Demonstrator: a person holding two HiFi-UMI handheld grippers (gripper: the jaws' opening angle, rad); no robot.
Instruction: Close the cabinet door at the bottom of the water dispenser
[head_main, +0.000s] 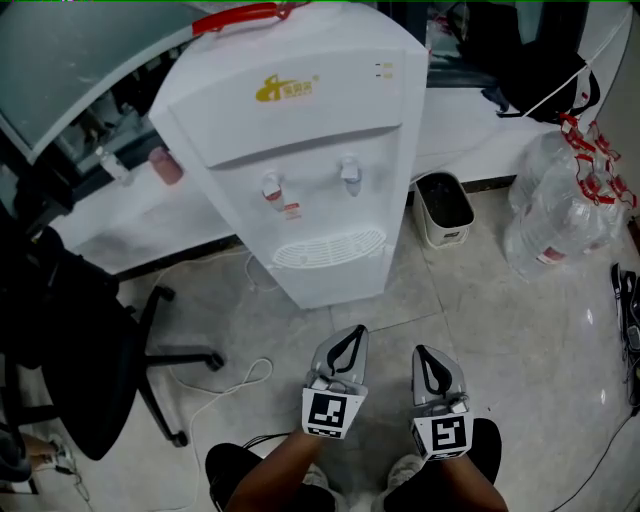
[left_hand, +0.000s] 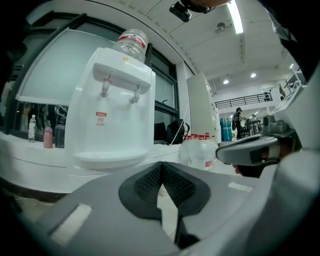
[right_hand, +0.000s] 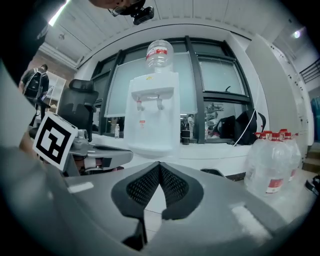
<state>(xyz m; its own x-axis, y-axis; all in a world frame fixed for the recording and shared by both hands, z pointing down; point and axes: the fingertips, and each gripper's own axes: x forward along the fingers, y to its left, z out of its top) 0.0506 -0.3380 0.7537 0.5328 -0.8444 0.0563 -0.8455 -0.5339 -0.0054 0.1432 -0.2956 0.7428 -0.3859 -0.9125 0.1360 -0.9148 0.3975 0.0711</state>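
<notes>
left tongs (head_main: 353, 332), right tongs (head_main: 421, 352) clenched, empty; ribbed black pads (left_hand: 149, 183); smooth white boxy water dispenser (head_main: 300, 150) ahead, glossy tile (head_main: 560, 340).

The right gripper (right_hand: 159, 167) has its jaws pressed together at the tips, with nothing between them. Straight ahead stands the white water dispenser (right_hand: 152, 122) — its lower part is hidden behind the gripper. A clear bottle (right_hand: 160, 54) sits upside down on top, and two small taps (right_hand: 160, 104) stick out in front. To the left is the left gripper (right_hand: 120, 154) with its black-and-white marker cube (right_hand: 54, 140), and a black chair (right_hand: 80, 107) stands behind it. To the right stand big clear water jugs (right_hand: 270, 167) with red caps. A long white bench (right_hand: 220, 151) runs under the windows (right_hand: 220, 85).
</notes>
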